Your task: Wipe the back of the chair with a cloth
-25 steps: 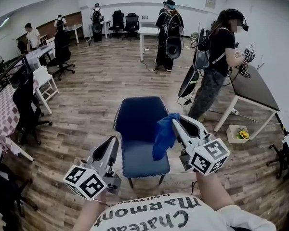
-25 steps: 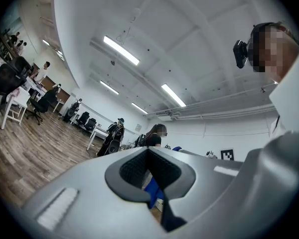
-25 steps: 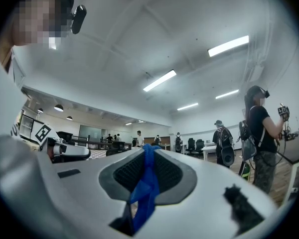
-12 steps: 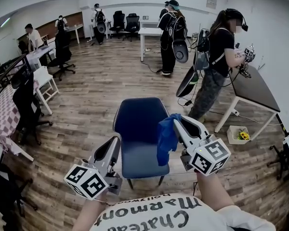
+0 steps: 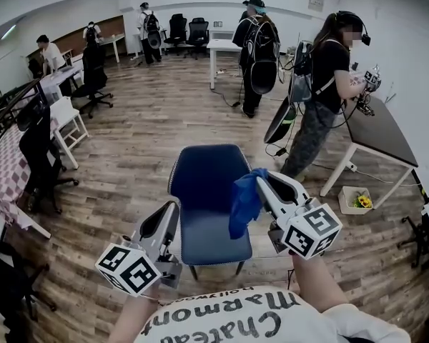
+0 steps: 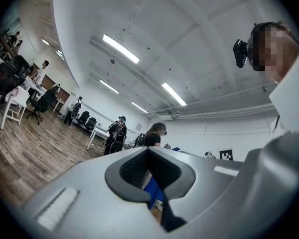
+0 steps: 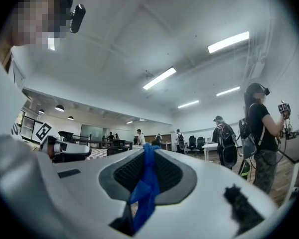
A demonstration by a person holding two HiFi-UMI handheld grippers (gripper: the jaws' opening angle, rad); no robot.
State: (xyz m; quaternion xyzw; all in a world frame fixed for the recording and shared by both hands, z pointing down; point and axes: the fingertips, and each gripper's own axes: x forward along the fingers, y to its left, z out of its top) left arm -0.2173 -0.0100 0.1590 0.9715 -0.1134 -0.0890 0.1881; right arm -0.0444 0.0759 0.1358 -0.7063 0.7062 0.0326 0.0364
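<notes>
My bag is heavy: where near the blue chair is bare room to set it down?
The blue chair has a bare seat. The wood floor between it and the white chair is open. Right is crowded: a standing person, dark table, flower box.

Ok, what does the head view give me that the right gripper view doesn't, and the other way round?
Head view only: the blue chair below both grippers, with the blue cloth hanging over the seat's right side. Right gripper view only: the right gripper seen close up, its fingers shut on the cloth, a fold pinched between the ribbed pads, plus the ceiling lights. Both: the cloth, and the person in black standing at the right.
</notes>
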